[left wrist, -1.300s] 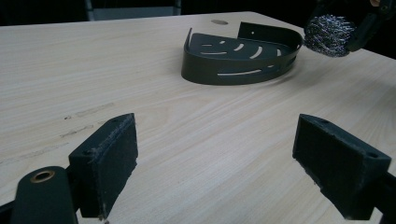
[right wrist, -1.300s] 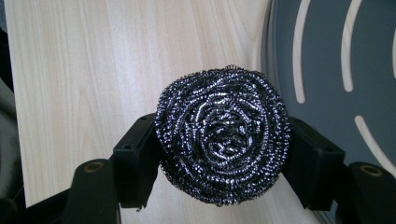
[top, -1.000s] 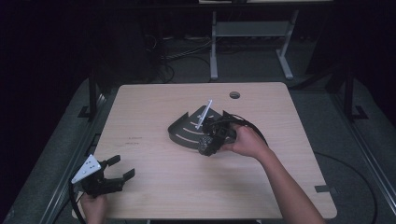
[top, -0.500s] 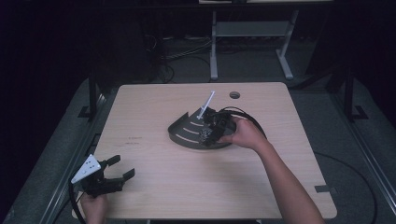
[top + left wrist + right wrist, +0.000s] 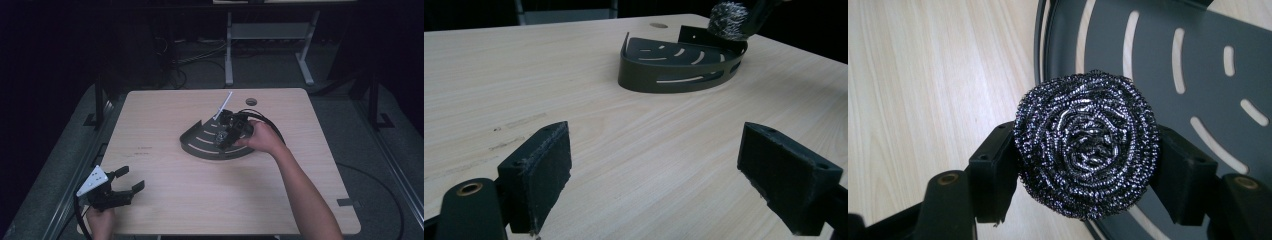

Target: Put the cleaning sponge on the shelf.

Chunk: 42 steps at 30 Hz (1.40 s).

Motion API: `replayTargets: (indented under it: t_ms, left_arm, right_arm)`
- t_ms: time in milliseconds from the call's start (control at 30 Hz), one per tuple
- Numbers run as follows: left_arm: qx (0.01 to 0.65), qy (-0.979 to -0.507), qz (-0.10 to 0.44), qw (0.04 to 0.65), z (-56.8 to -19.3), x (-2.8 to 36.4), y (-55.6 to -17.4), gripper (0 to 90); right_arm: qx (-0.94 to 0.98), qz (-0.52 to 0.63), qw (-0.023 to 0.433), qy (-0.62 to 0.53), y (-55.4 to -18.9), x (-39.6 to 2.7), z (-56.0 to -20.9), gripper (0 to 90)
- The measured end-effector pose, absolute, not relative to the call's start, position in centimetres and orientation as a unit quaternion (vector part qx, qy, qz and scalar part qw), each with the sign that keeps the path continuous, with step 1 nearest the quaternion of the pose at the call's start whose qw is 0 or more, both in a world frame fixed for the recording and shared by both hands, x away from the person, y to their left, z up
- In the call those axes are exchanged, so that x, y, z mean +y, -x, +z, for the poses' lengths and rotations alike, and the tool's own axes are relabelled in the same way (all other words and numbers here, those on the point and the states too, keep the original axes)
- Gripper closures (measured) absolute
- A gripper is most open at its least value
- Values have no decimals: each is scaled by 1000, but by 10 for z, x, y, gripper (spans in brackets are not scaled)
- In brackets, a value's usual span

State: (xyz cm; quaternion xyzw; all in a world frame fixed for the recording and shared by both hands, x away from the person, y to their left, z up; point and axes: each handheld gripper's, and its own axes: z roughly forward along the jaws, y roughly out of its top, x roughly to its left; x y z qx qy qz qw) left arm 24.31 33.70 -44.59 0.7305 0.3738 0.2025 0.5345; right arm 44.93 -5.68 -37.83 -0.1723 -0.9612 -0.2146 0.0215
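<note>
A round steel-wool scourer point(image 5: 1087, 142) sits squeezed between the two black jaws of my right gripper point(image 5: 1083, 170). It hangs above the rim of a dark quarter-round slotted tray point(image 5: 1168, 65). In the high view the right gripper point(image 5: 227, 131) is over the tray point(image 5: 200, 145) at the table's middle. The left gripper view has the tray point(image 5: 674, 65) ahead, with the scourer point(image 5: 729, 20) above its far edge. My left gripper point(image 5: 120, 189) is open near the front left corner, its pads point(image 5: 546, 170) wide apart above bare wood.
The light wooden table point(image 5: 165, 115) has a round cable hole point(image 5: 251, 101) near its back edge. A black cable point(image 5: 267, 122) loops behind the right hand. A metal frame point(image 5: 270, 32) stands on the floor beyond the table.
The right gripper has carried the scourer away from the person, from the tray's near edge to farther over it. The left gripper has barely moved.
</note>
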Motion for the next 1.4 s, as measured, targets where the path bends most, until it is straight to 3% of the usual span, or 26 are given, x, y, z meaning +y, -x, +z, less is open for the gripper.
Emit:
replayTargets:
  t_ms: [1400]
  left_arm:
    - [374, -731, 200, 535, -447, 336, -243, 133]
  right_arm:
    - [-954, -189, 25, 230, -481, -55, -422, 325]
